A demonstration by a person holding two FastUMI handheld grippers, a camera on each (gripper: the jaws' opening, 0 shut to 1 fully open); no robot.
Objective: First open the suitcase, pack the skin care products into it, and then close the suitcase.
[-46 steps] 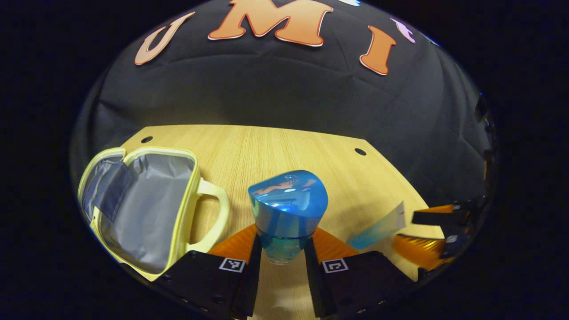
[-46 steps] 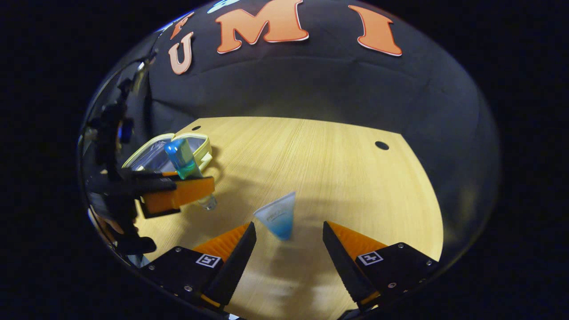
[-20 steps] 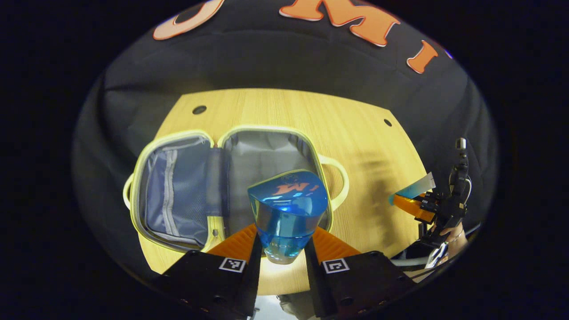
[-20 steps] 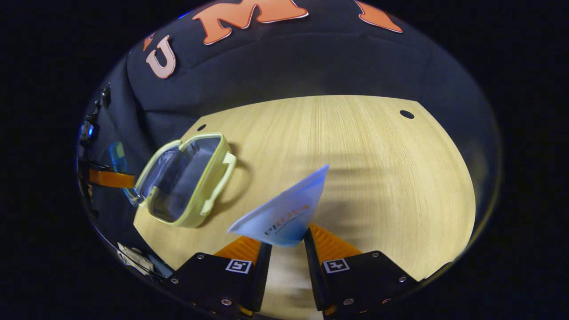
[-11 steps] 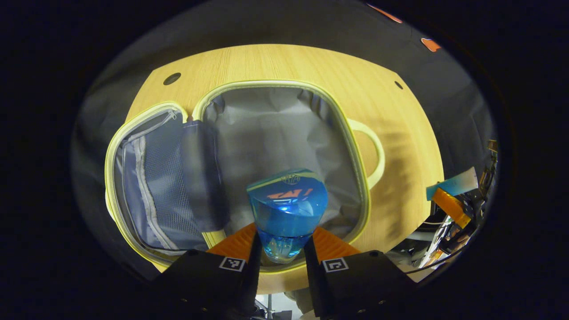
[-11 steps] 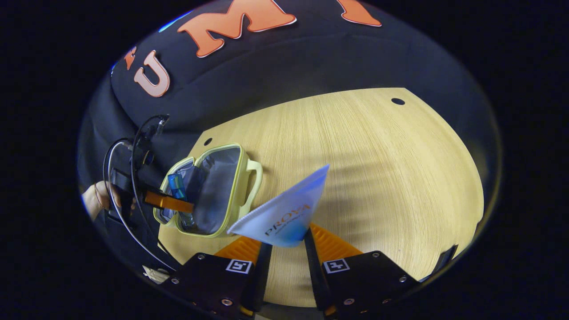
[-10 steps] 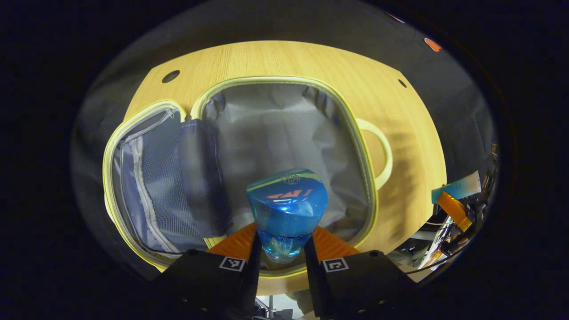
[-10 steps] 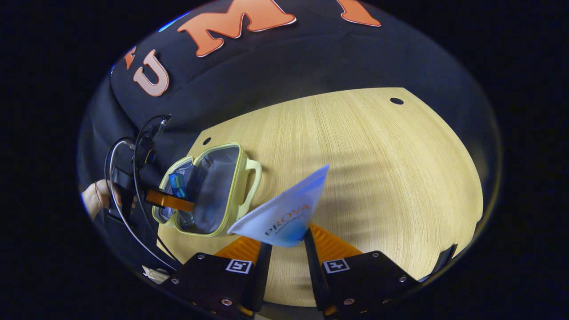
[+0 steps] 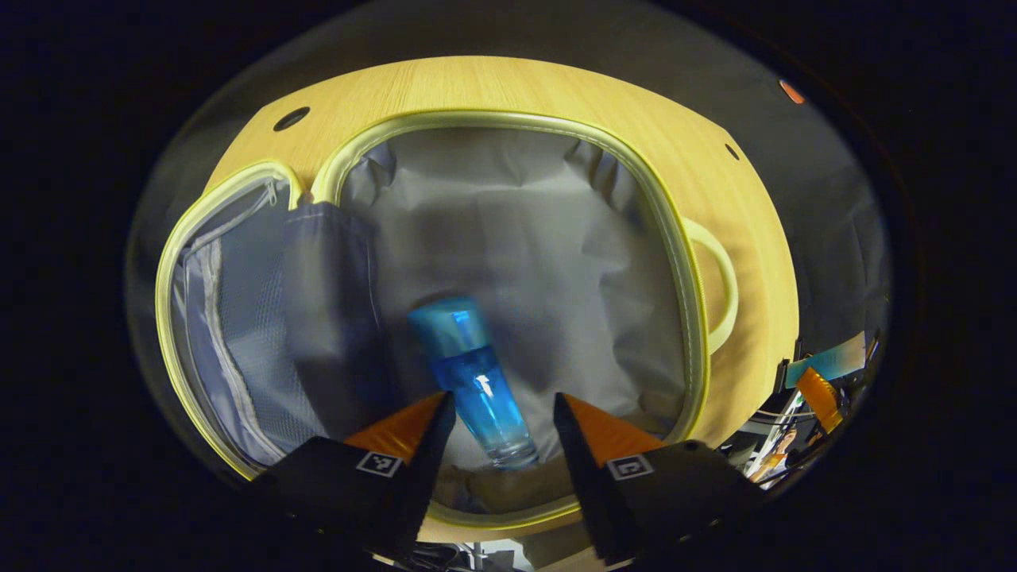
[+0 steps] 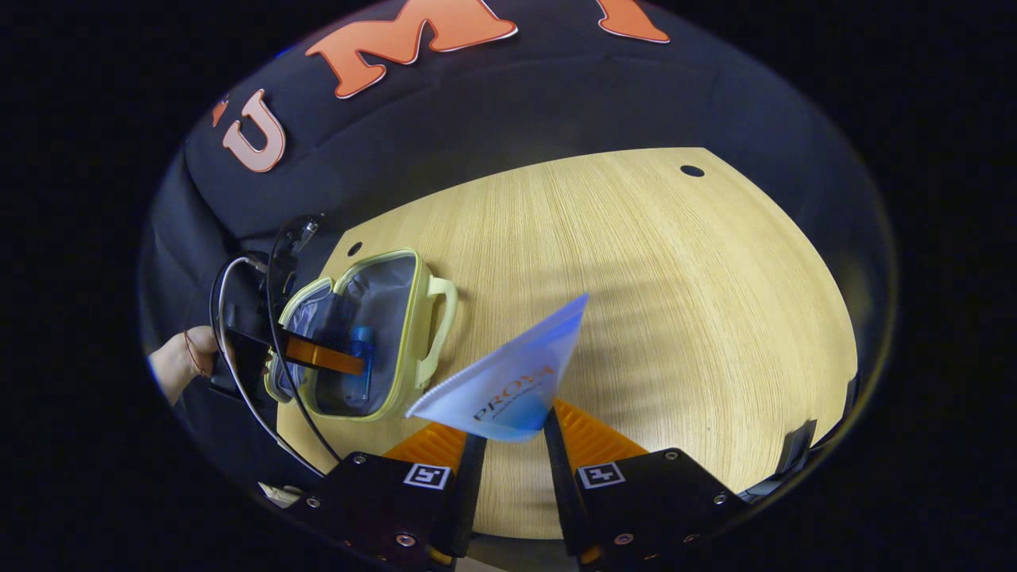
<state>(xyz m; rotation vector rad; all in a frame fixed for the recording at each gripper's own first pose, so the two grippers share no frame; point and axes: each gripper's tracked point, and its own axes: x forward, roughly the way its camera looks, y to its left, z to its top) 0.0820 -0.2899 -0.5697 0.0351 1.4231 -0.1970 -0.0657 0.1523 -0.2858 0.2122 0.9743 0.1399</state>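
Note:
The yellow-rimmed suitcase [image 9: 508, 214] lies open on the table, its grey lining showing. A blue bottle [image 9: 473, 381] lies on that lining in the right half, cap pointing away from me. My left gripper [image 9: 500, 421] hovers just over it, open, with a gap between each finger and the bottle. My right gripper [image 10: 508, 445] is shut on a white and blue tube [image 10: 508, 381], held above the table to the right of the suitcase [image 10: 413, 318]. The right gripper view also shows the left gripper [image 10: 326, 357] over the case and the bottle [image 10: 361, 357] inside.
The suitcase's left half has a mesh pocket [image 9: 238, 318], and its handle [image 9: 719, 278] points right. A hand [image 10: 179, 361] holds the left gripper at the table's near-left edge. Bare wooden table [image 10: 636, 262] with a hole [image 10: 692, 171] spreads to the right.
My left gripper carried the blue bottle over the open suitcase, lowered it, then opened; the bottle now lies on the lining. The right gripper closed on the tube and lifted it.

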